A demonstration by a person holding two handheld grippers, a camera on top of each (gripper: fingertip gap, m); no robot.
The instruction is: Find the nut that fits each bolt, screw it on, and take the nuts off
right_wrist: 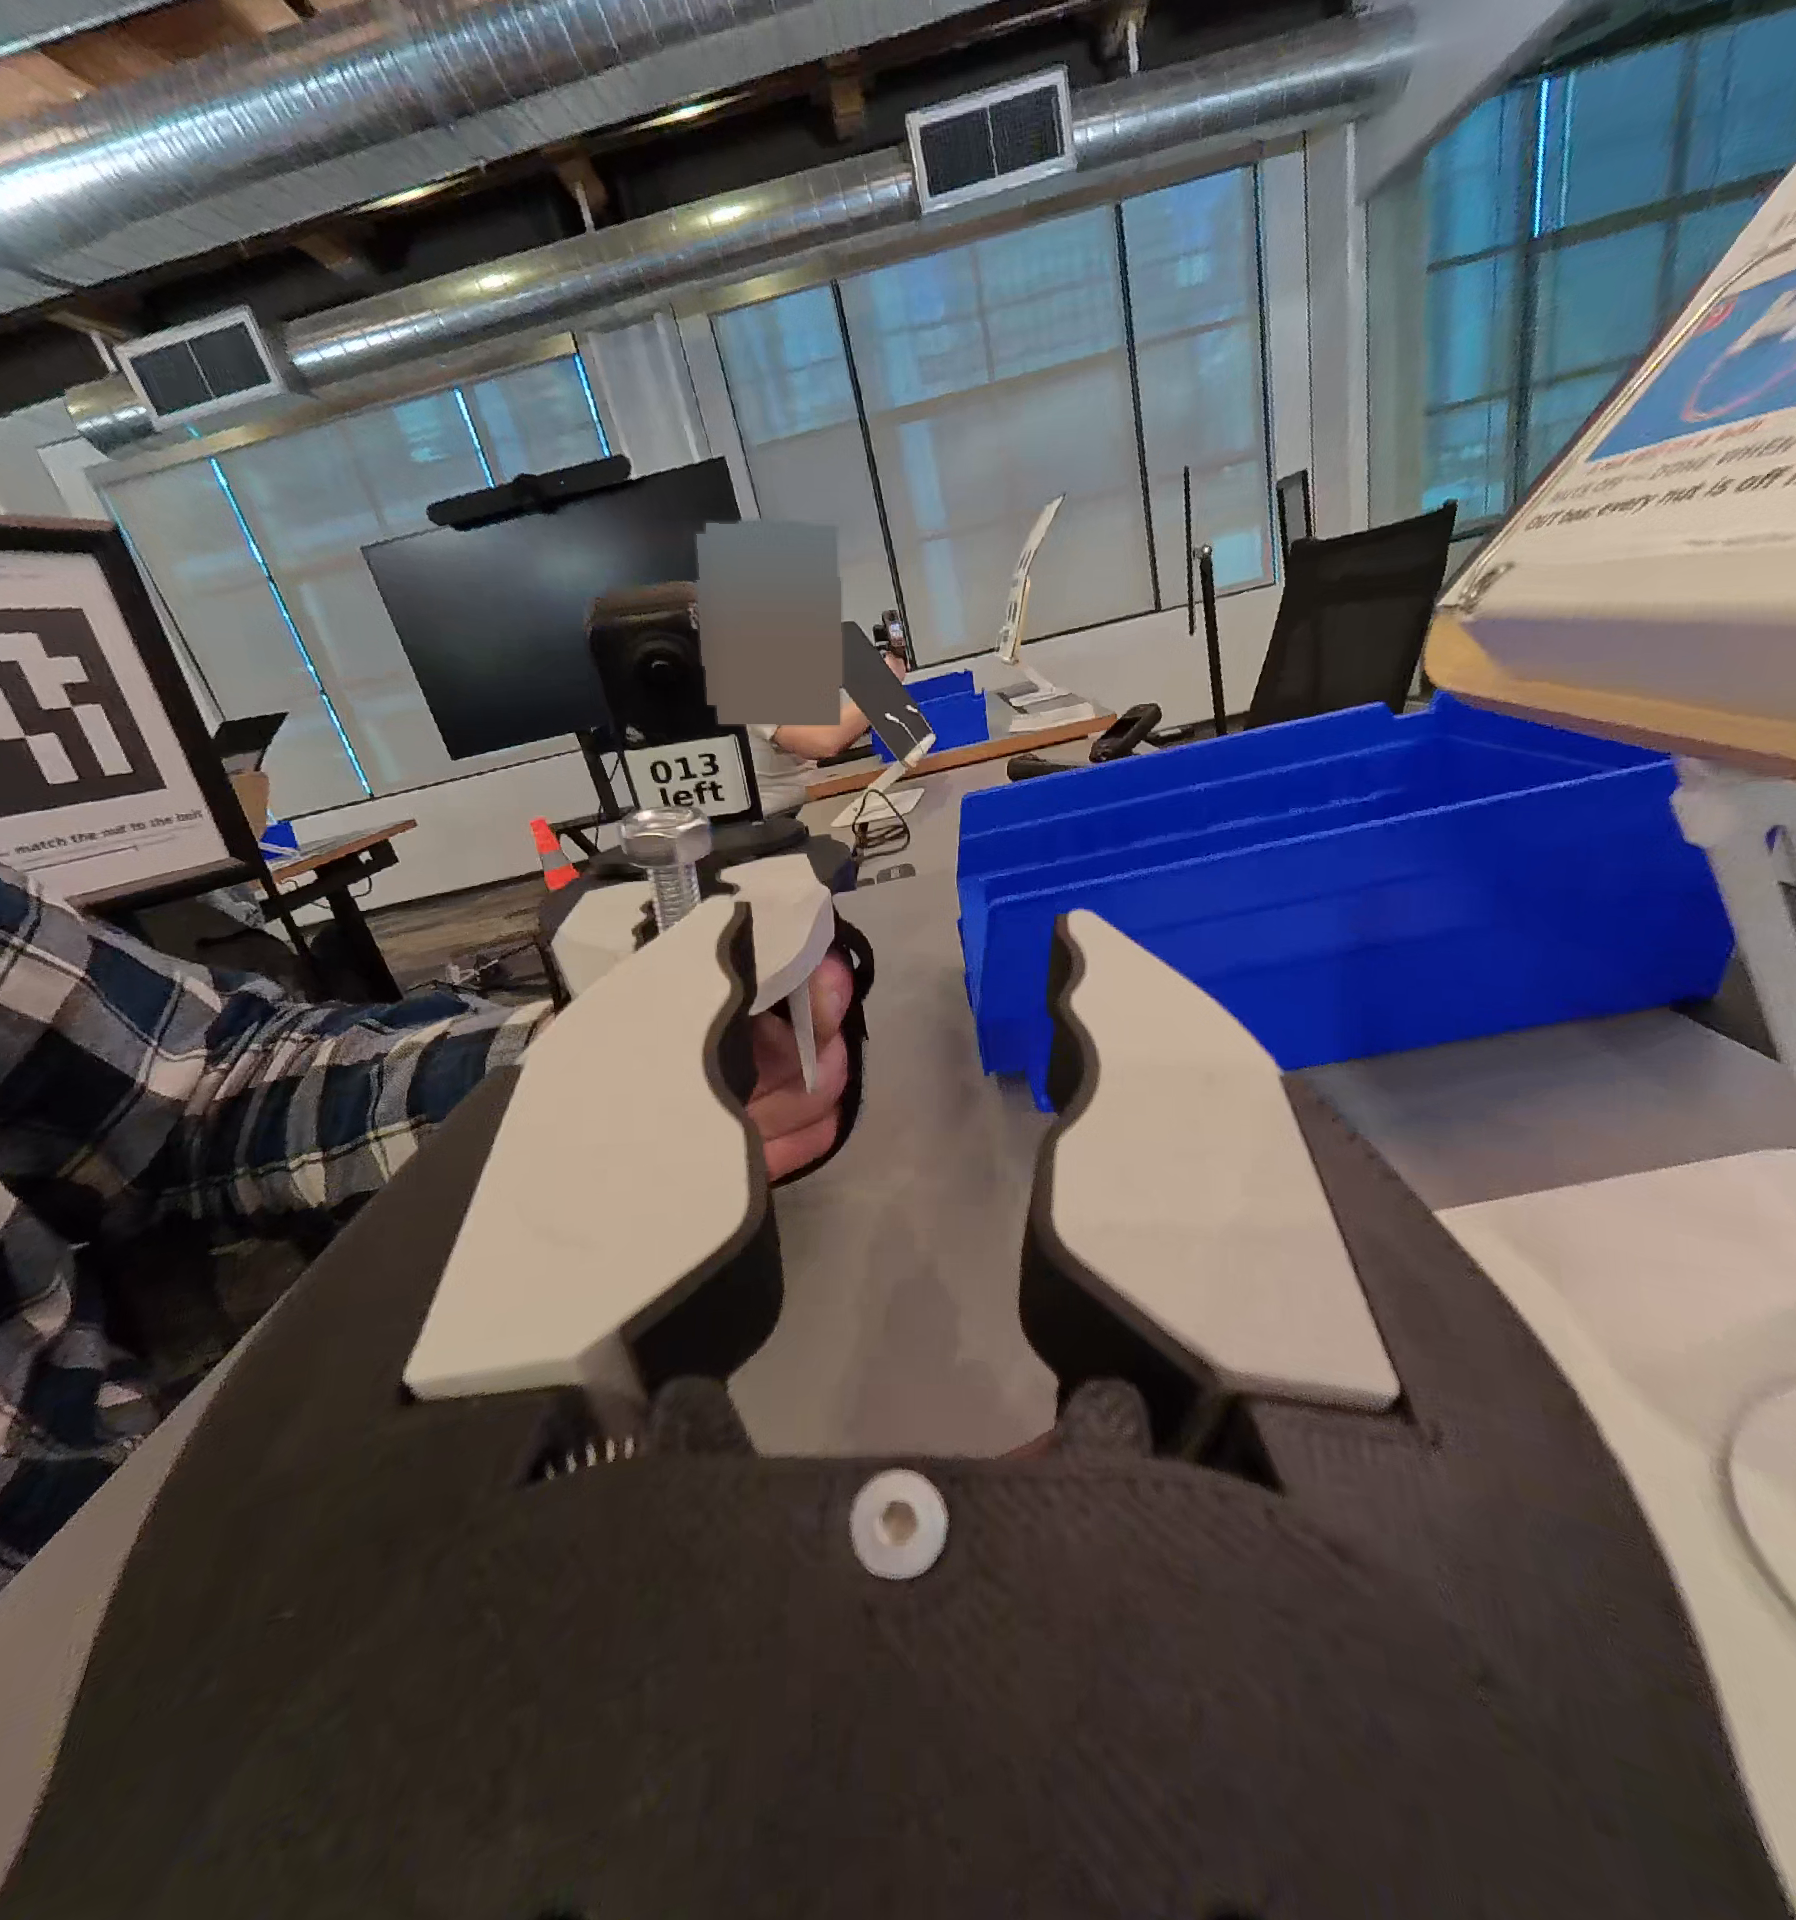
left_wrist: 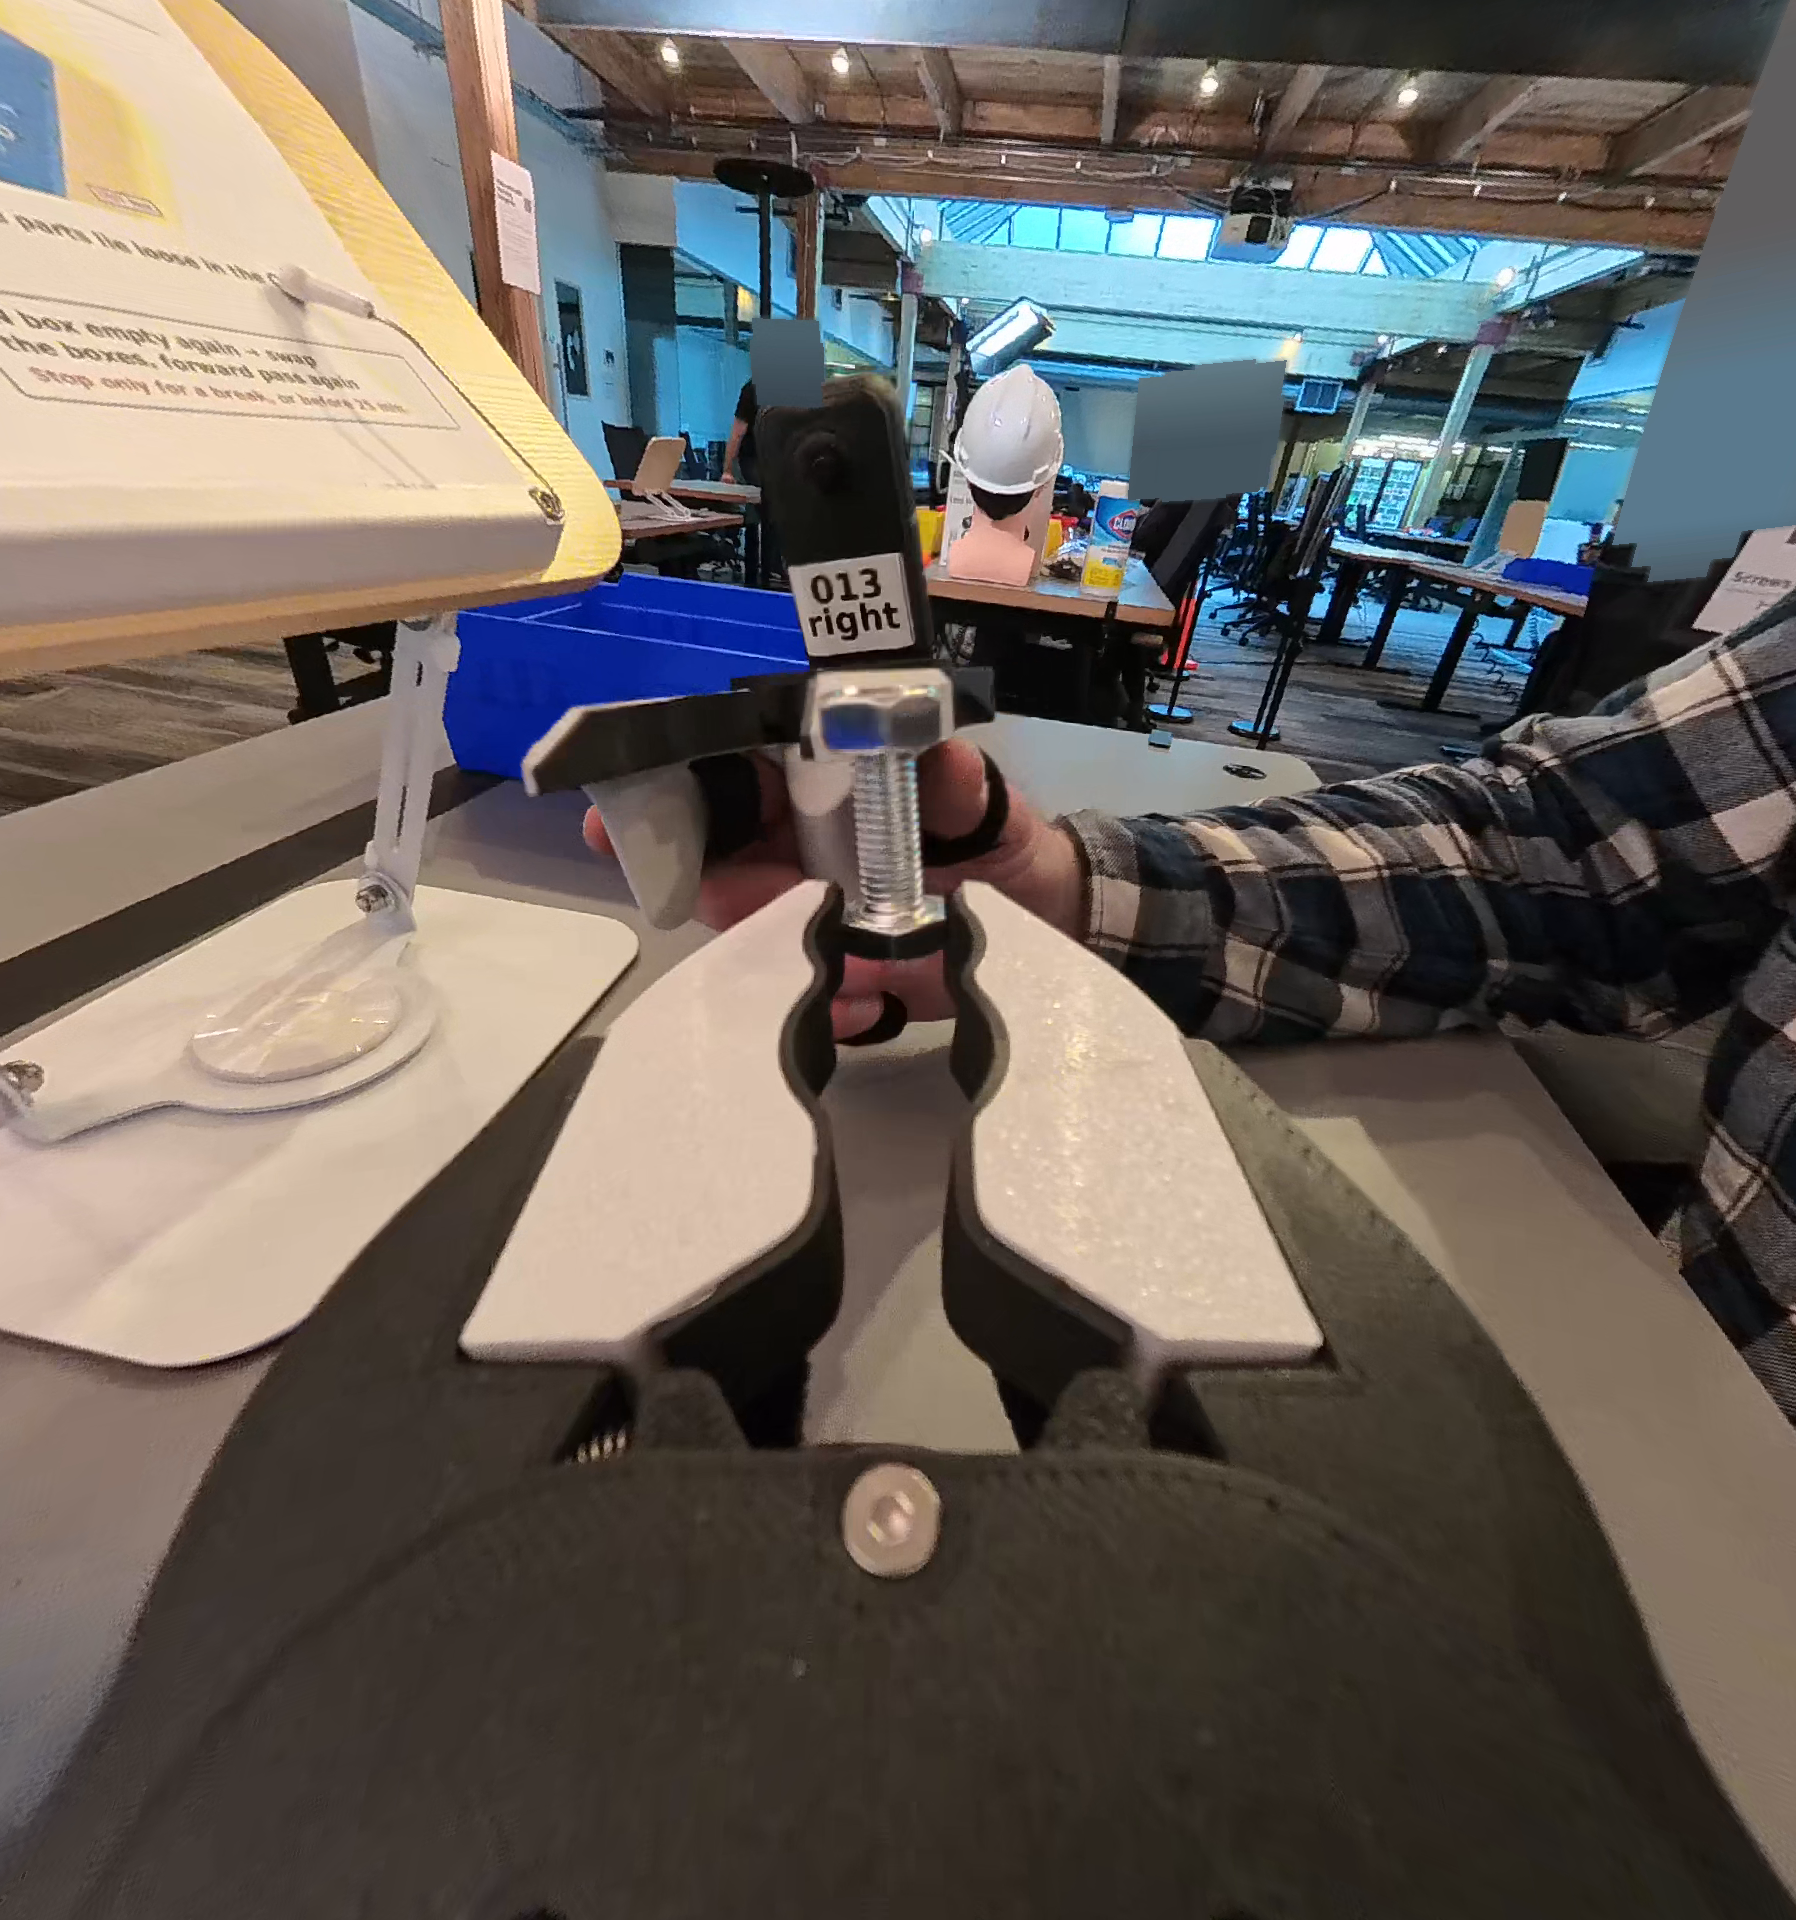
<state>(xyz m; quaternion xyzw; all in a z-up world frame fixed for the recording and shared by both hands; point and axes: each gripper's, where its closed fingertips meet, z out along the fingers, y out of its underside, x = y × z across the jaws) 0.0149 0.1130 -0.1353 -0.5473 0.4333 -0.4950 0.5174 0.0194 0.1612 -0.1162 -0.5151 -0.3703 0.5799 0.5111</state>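
Grey table [left_wrist: 1133,769], bolt [left_wrist: 878,821] upright, apparently nut-end [left_wrist: 892,914] in left gripper [left_wrist: 889,940]

Open-plan office converted to workshop use. Exposed timber ceiling beams [left_wrist: 977,114] and silver ventilation ducts [right_wrist: 561,94] overhead, skylights [left_wrist: 1164,234] at 12 o'clock. Rows of desks and black office chairs [left_wrist: 1278,561] at 2 o'clock. Large dark wall screen [right_wrist: 520,613] at 11 o'clock, full-height windows [right_wrist: 987,436] behind. Blue parts bin [right_wrist: 1330,883] at 2 o'clock on a grey worktable [left_wrist: 1102,769]. White hard hat [left_wrist: 1008,426] on a mannequin head.
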